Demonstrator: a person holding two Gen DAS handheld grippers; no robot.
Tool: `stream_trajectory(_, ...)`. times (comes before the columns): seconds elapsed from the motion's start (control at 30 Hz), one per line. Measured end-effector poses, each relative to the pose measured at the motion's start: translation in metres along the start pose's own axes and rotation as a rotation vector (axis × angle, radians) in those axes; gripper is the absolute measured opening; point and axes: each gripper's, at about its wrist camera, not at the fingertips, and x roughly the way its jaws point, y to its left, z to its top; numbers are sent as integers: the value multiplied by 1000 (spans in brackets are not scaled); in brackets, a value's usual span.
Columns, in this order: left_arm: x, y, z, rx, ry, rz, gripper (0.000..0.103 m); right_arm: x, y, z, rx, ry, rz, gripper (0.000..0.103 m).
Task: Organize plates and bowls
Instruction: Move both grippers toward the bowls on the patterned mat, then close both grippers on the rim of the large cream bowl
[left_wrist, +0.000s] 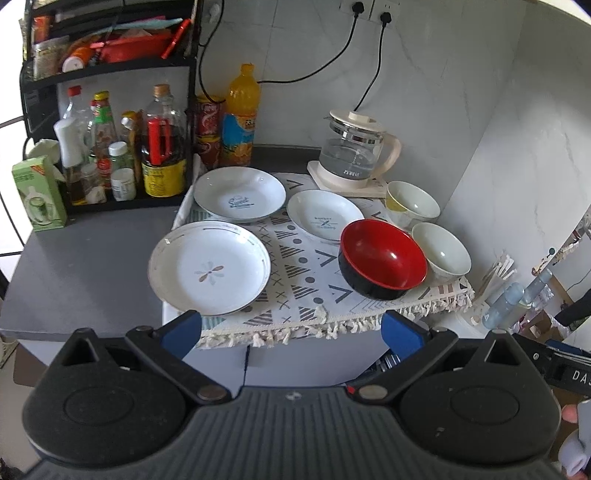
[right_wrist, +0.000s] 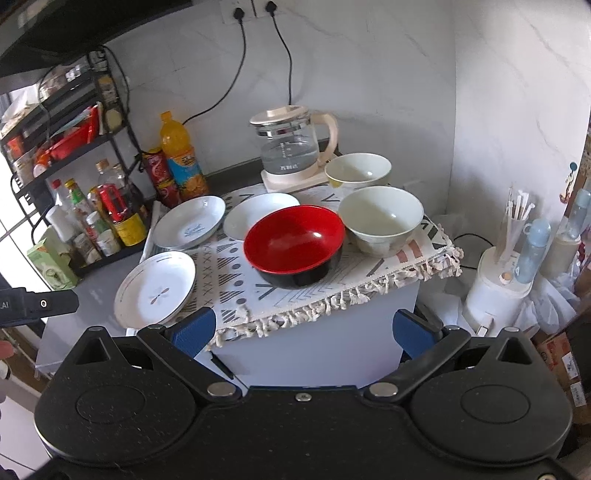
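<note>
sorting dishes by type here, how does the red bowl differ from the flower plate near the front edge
The red bowl is deep with steep walls, glossy red inside and black outside; the flower plate is shallow and wide, white with a thin dark rim line and a small petal motif. The bowl sits fully on the patterned cloth, while the plate overhangs the cloth's left edge. Both are upright, empty and unstacked.

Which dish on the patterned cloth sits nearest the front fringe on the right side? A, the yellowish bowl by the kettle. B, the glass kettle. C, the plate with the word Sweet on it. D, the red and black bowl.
D: the red and black bowl stands closest to the fringed front edge of the patterned cloth, while the other dishes on that side lie farther back.
</note>
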Motion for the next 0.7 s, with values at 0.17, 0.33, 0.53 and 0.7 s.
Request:
stream_trajectory(0.17,31,-12,12,7,15,-9,102,21,-11,11,12,-2,13,103)
stream_trajectory(0.33,64,-26,30,20,31,-30,102,49,-23,28,18,11,9,103)
stream_trajectory(0.53,105,-38,53,-19,57,-79,102,84,-39,52,28,19,18,103)
stream_trajectory(0.7,143,-57,71,-3,84,-81,102,112,-57,72,42,19,-10,103)
